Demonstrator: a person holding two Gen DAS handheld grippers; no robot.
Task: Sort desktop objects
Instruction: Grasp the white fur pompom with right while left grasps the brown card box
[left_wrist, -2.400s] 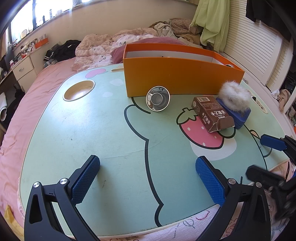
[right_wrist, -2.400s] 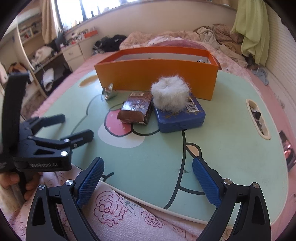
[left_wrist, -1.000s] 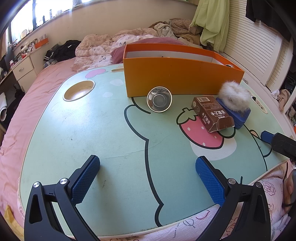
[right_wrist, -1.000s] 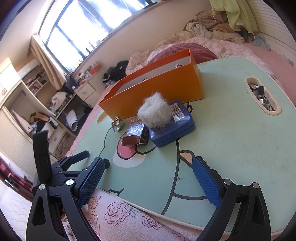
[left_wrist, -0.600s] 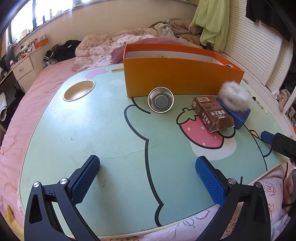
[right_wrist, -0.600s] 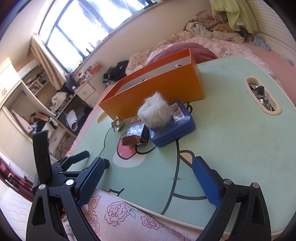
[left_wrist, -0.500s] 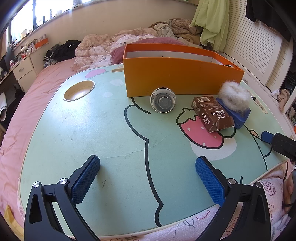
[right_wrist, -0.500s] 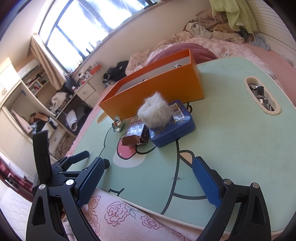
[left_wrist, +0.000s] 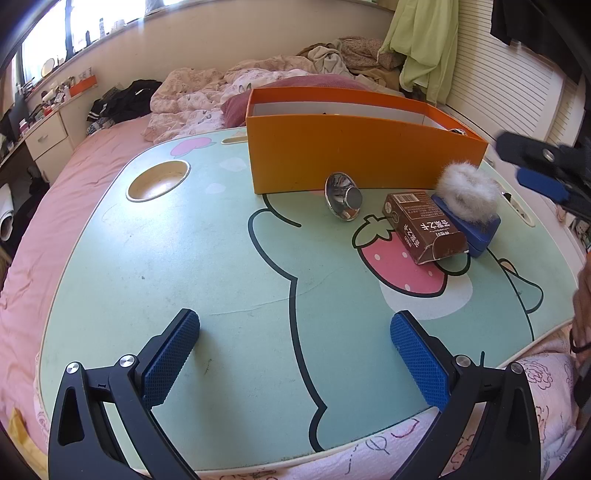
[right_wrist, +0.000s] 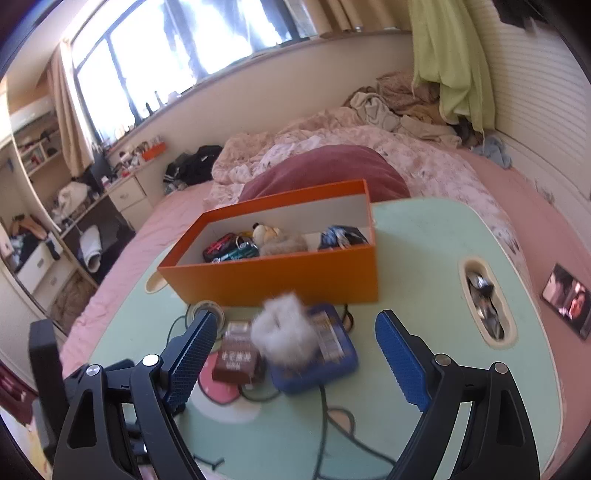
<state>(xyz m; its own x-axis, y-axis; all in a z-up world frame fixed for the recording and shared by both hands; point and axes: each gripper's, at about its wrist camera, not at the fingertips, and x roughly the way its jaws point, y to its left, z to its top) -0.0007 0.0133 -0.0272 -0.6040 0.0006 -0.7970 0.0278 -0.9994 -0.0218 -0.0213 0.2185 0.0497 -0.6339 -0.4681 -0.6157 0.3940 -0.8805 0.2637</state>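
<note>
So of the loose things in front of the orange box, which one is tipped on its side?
The small metal bowl, balanced on its rim. The brown carton and blue tin lie flat.

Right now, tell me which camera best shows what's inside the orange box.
The right wrist view: it looks down into the orange box and shows a plush toy among small items. The left wrist view shows only its front wall and inner rim.

Two wrist views over one table (left_wrist: 229, 280) (shared)

Bright window (right_wrist: 192, 40) daylight, fisheye-bent edges, right wrist view motion-blurred.
</note>
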